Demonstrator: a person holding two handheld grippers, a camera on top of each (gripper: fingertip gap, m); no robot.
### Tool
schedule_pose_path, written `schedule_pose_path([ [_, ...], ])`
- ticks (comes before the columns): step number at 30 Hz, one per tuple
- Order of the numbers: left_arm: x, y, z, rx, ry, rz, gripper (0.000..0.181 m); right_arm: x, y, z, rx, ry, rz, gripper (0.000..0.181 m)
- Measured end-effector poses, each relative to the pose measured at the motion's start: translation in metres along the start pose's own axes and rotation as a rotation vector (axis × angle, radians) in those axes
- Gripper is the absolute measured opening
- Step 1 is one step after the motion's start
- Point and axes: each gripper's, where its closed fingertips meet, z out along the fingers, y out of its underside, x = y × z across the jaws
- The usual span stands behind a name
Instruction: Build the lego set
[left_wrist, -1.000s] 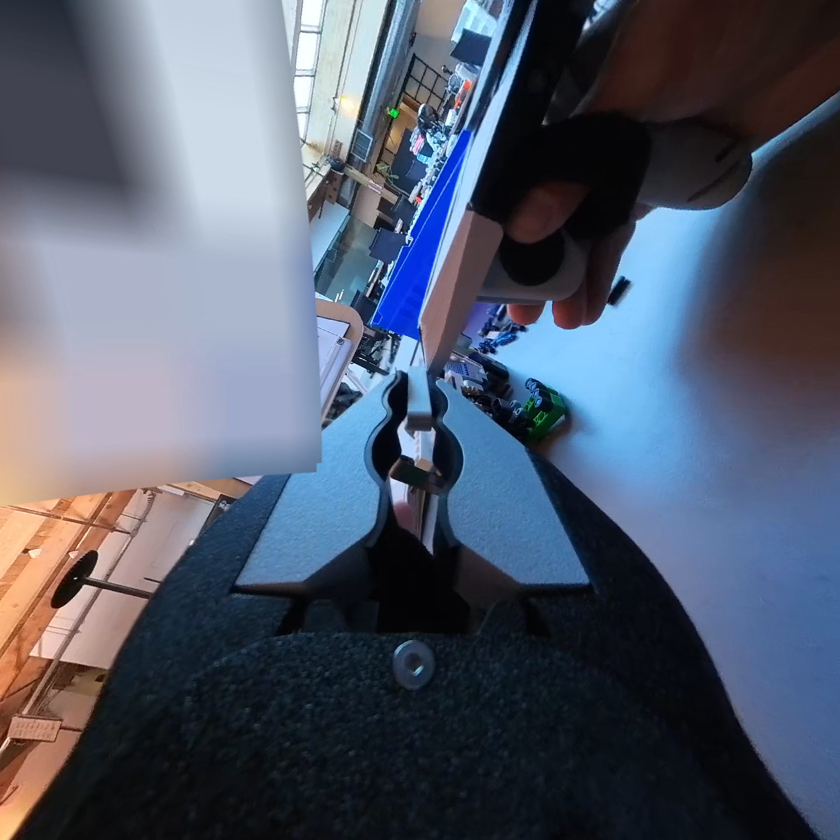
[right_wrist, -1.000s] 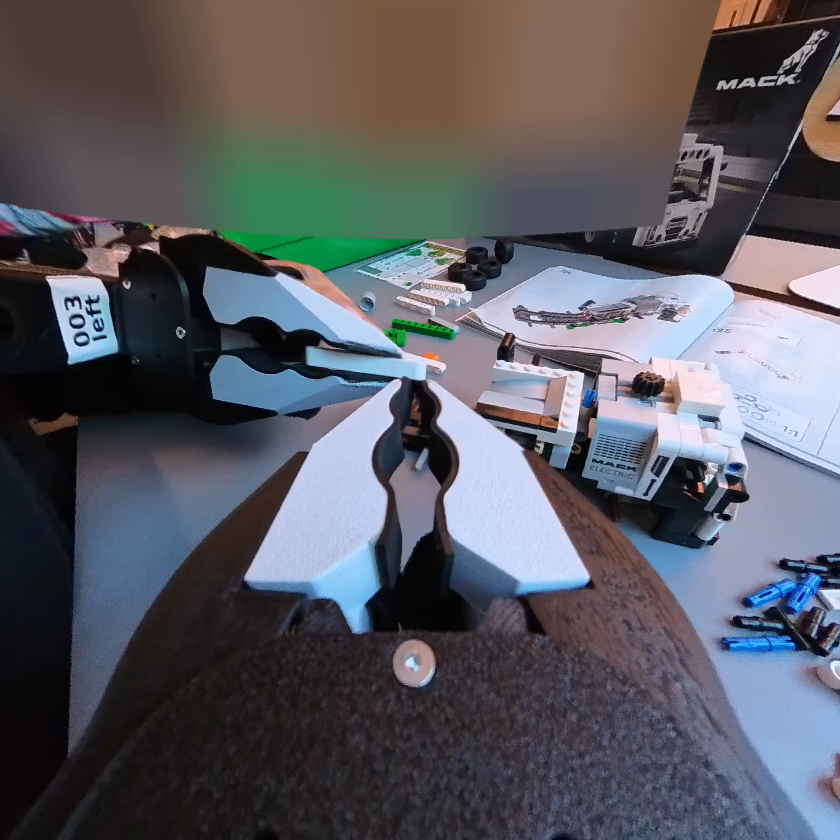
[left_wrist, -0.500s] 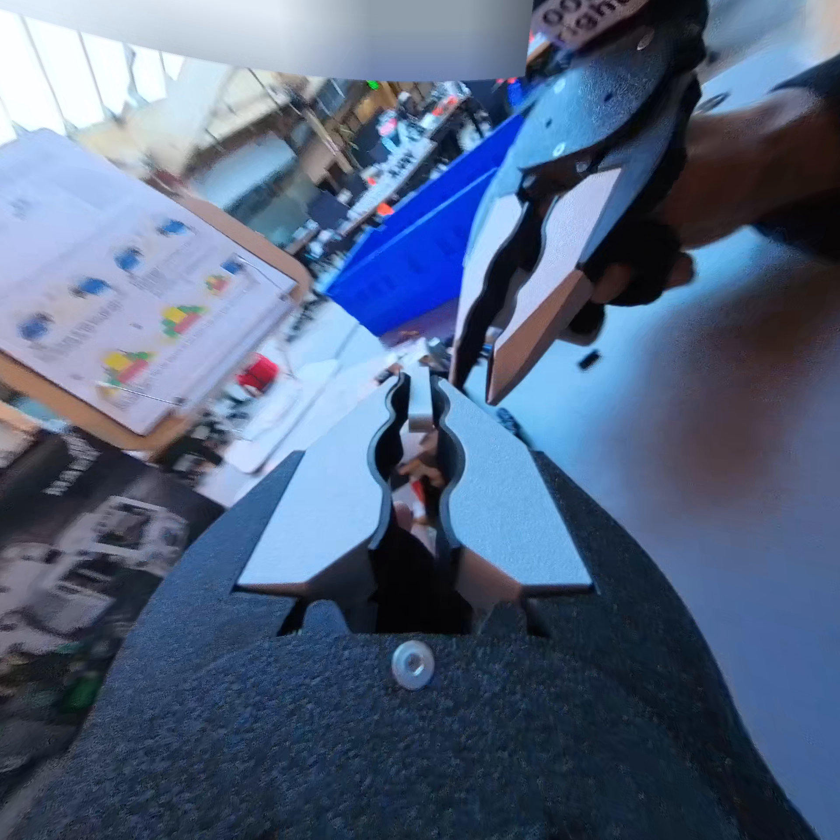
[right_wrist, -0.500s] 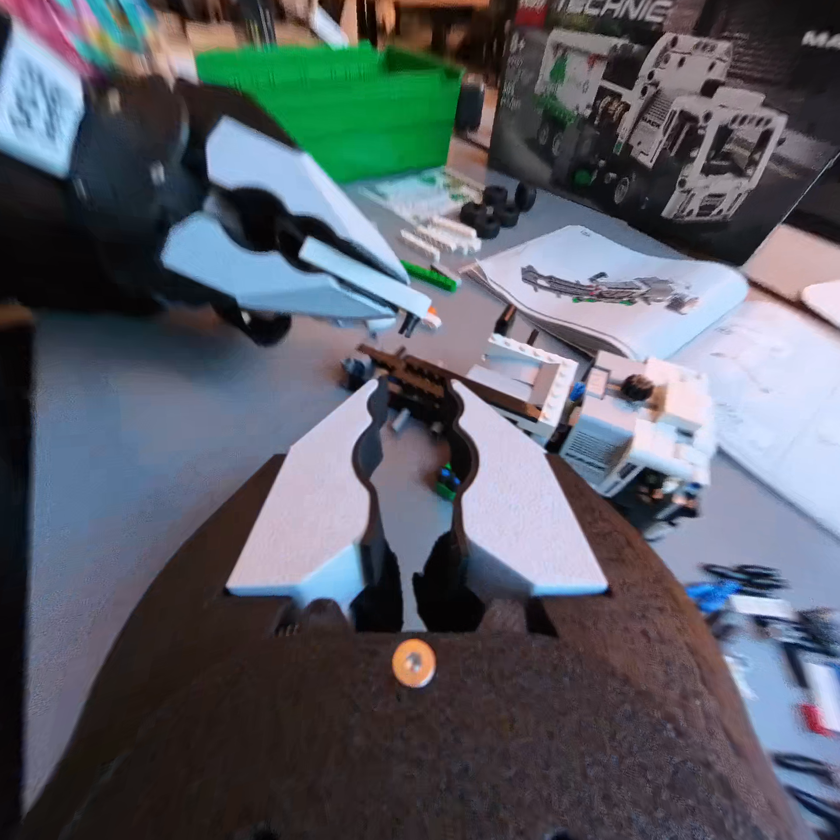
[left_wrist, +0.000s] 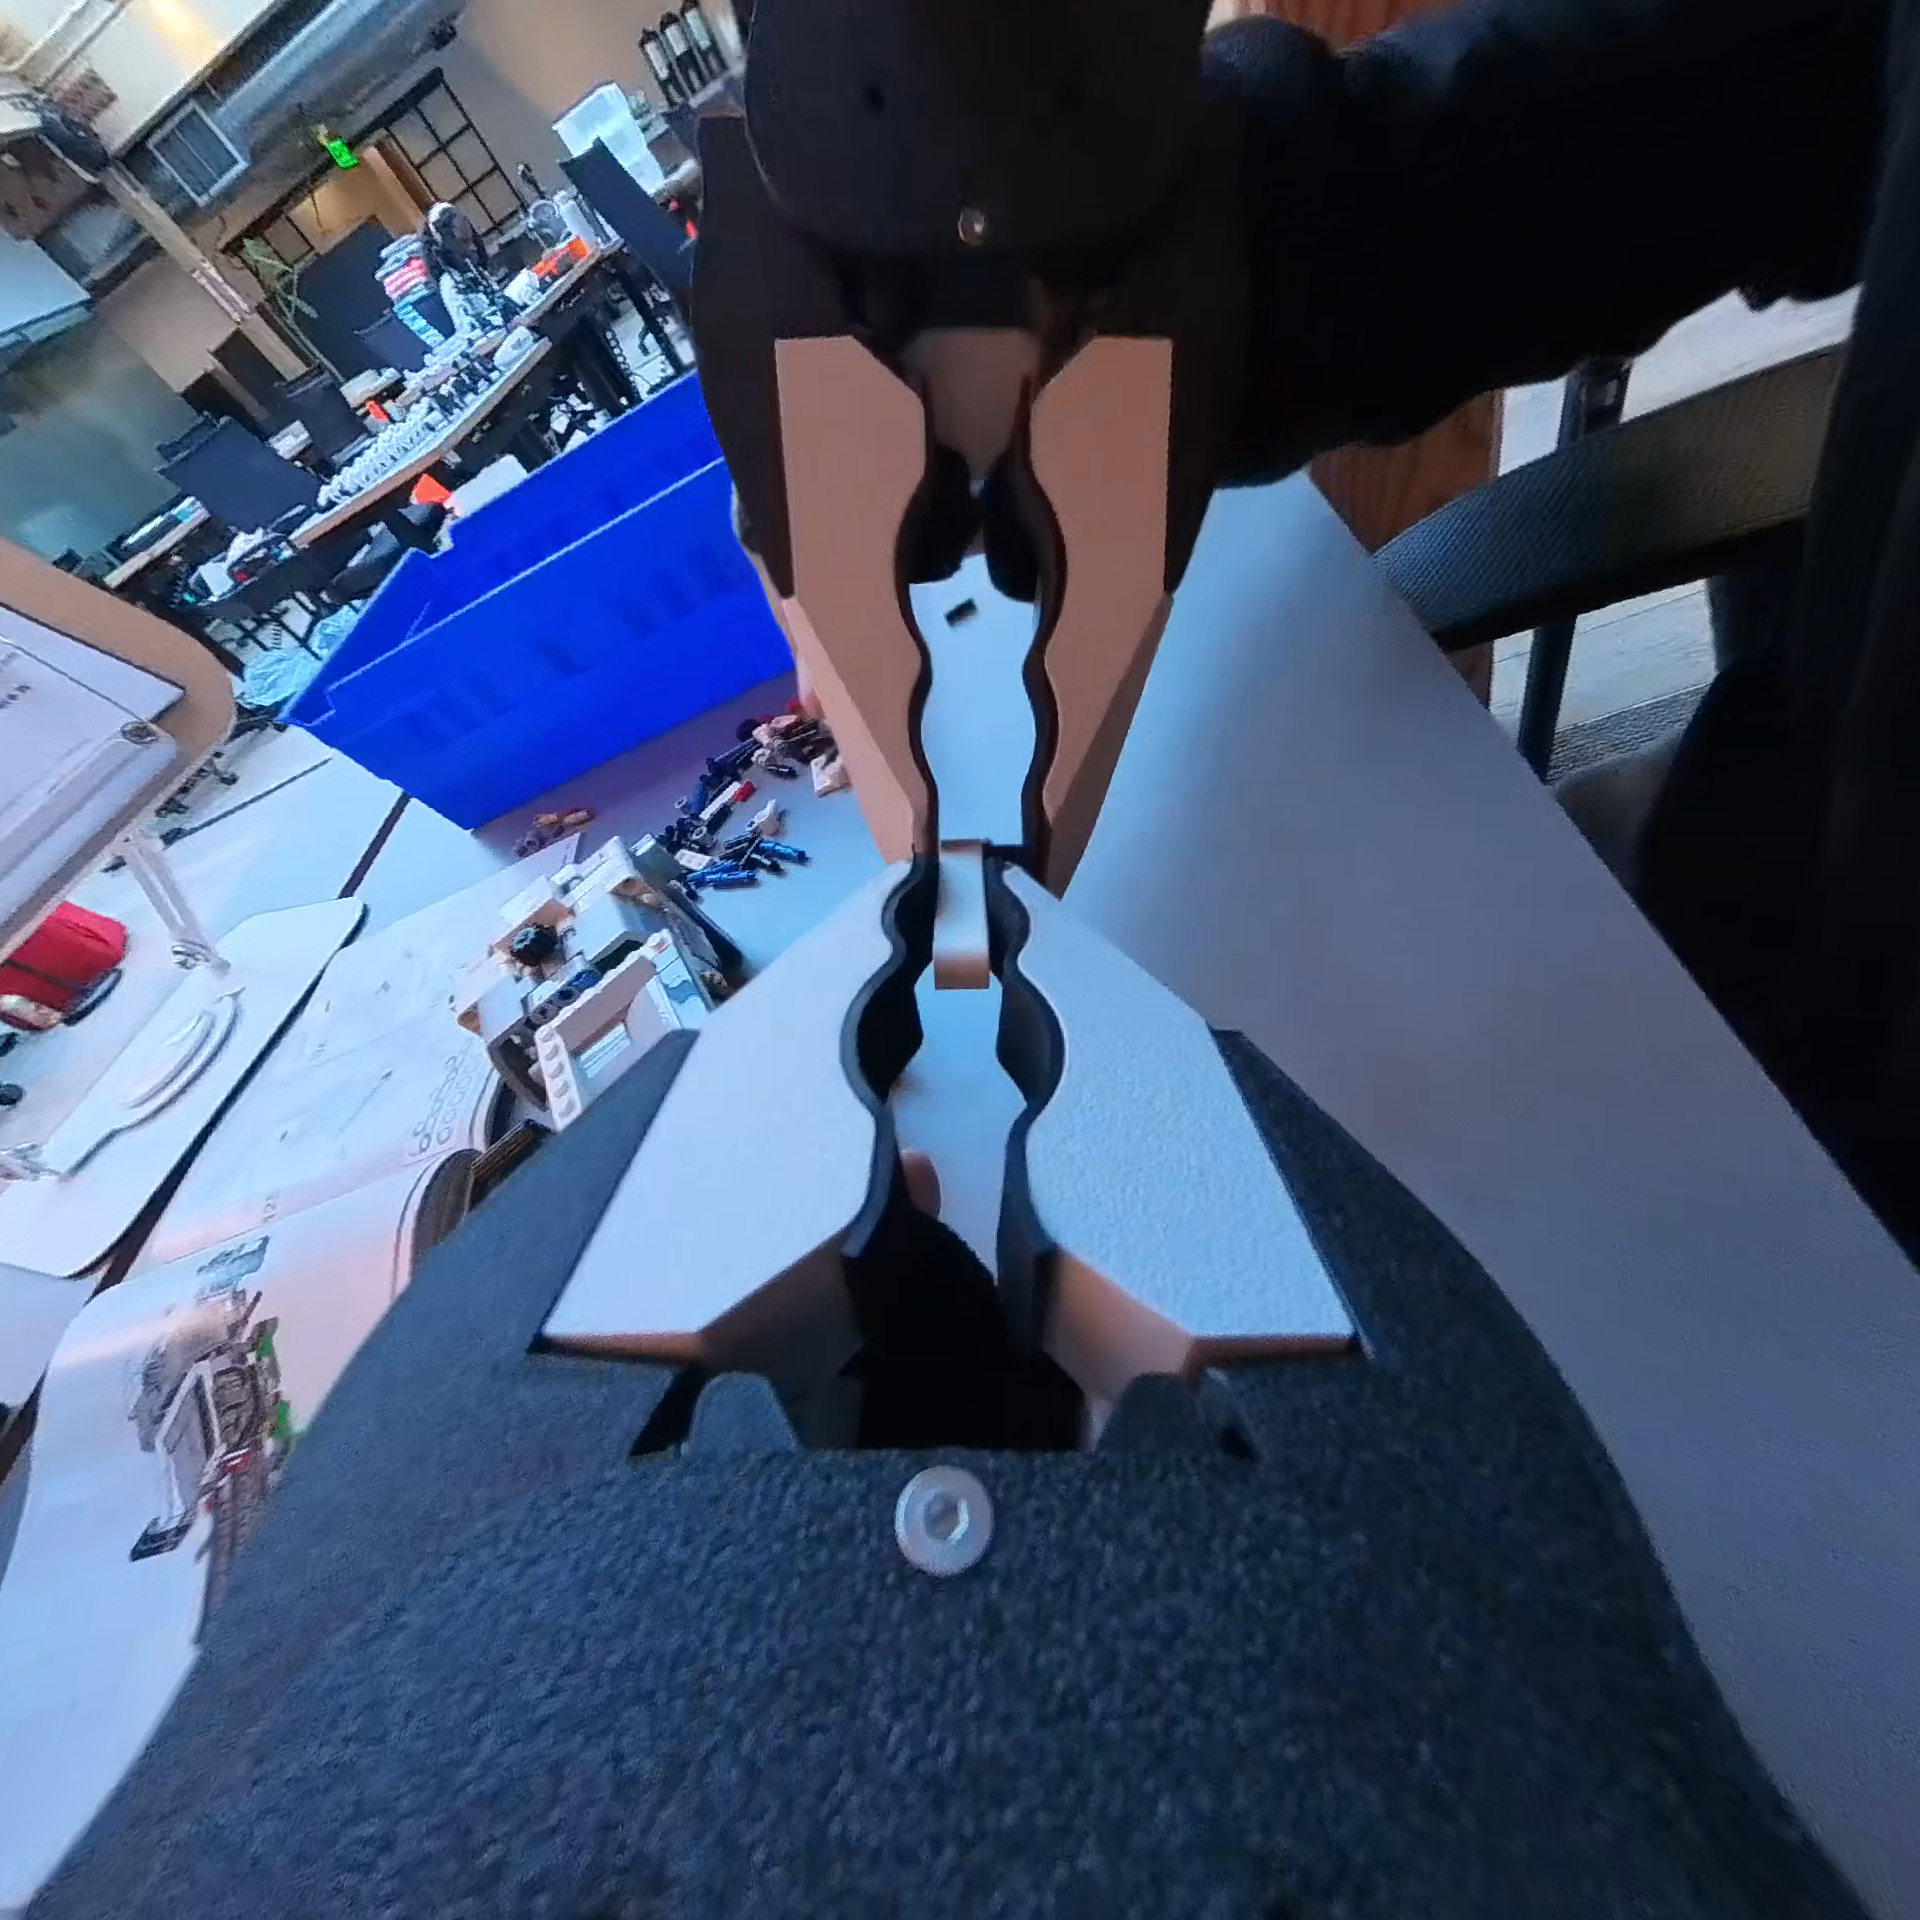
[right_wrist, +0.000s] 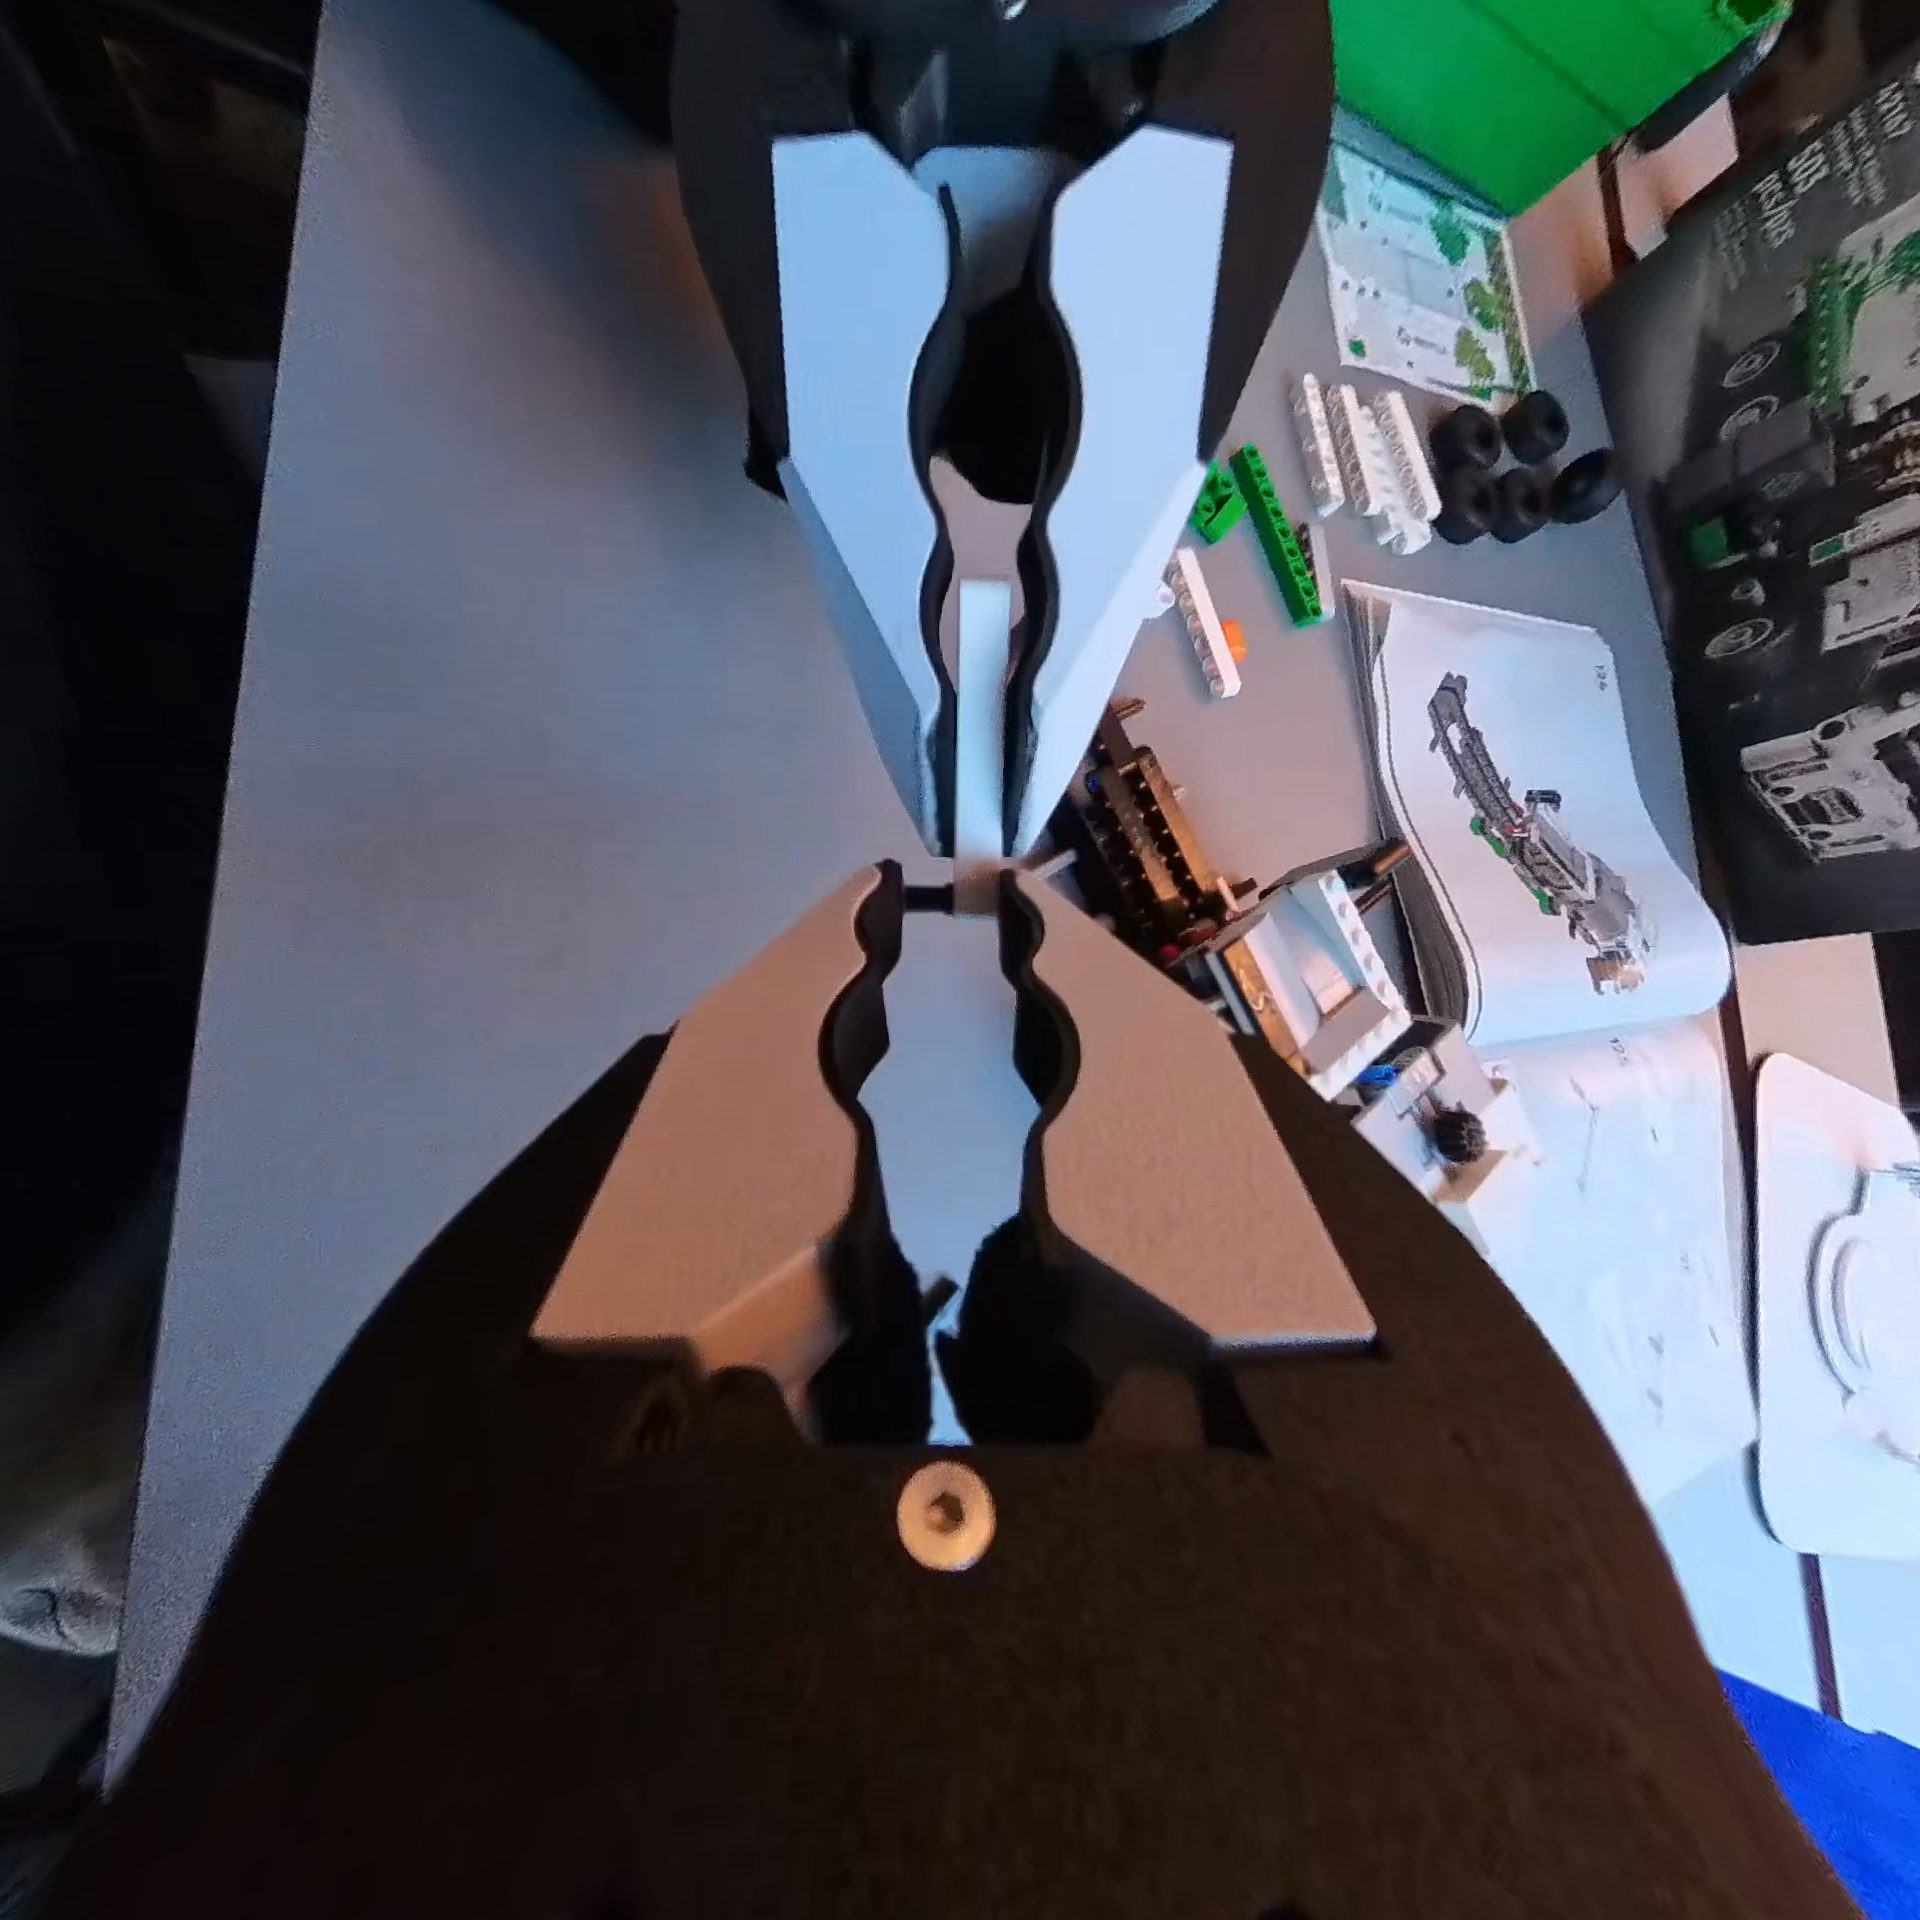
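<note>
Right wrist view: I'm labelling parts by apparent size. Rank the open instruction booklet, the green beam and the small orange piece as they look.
1. Open instruction booklet
2. Green beam
3. Small orange piece
All lie on the table at similar depth, so the order seems safe.

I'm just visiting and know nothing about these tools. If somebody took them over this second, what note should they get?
Left gripper: shut on a flat white piece, held above the table.
Right gripper: jaws apart, tips at the piece's free end, no clear grip yet.
Parts: half-built truck beside the open instruction booklet; white beams, green beam and black tyres beyond it; small pins in a loose pile.
Done: truck cab and frame partly assembled.
Left: fit the white piece, tyres and remaining loose parts.
</note>
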Motion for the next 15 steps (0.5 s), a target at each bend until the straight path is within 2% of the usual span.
schedule_pose_path([
  [7, 0.007, -0.002, -0.003, 0.028, 0.075, -0.061, 0.007, -0.007, -0.003, 0.0, -0.011, -0.013, 0.013, 0.016],
  [11, 0.01, -0.001, -0.001, 0.021, 0.079, -0.039, 0.007, -0.01, 0.0, 0.001, -0.008, -0.033, 0.009, 0.015],
  [15, 0.009, -0.002, 0.001, 0.024, 0.07, -0.052, 0.007, -0.01, 0.001, -0.001, 0.007, -0.076, 0.095, 0.015],
])
